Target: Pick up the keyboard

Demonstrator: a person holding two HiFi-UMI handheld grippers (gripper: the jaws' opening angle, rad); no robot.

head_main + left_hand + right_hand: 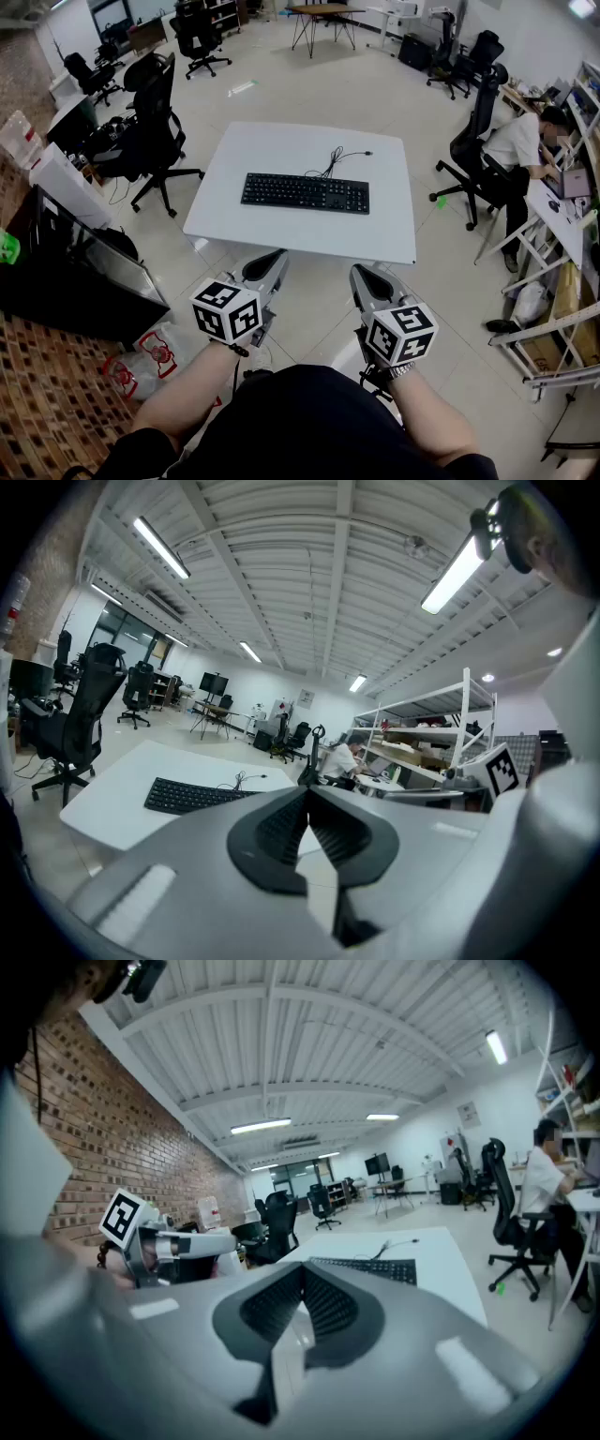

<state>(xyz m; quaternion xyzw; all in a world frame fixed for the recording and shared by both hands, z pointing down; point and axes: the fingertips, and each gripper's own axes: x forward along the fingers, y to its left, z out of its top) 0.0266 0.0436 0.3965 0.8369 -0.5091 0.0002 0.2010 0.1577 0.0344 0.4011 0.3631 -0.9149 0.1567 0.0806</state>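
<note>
The black keyboard (305, 192) lies flat at the middle of the white bench (272, 145), with its cable (334, 161) curling toward the far edge. By the bench's near edge, clear of the keyboard, the left hand-held gripper (269, 266) and the right hand-held gripper (364, 277) are both clenched, jaws pressed together on nothing.

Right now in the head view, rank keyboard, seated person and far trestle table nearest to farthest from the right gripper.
1. Keyboard, straight ahead of the right gripper.
2. Seated person, off to the right.
3. Trestle table, far back, top of view.
</note>
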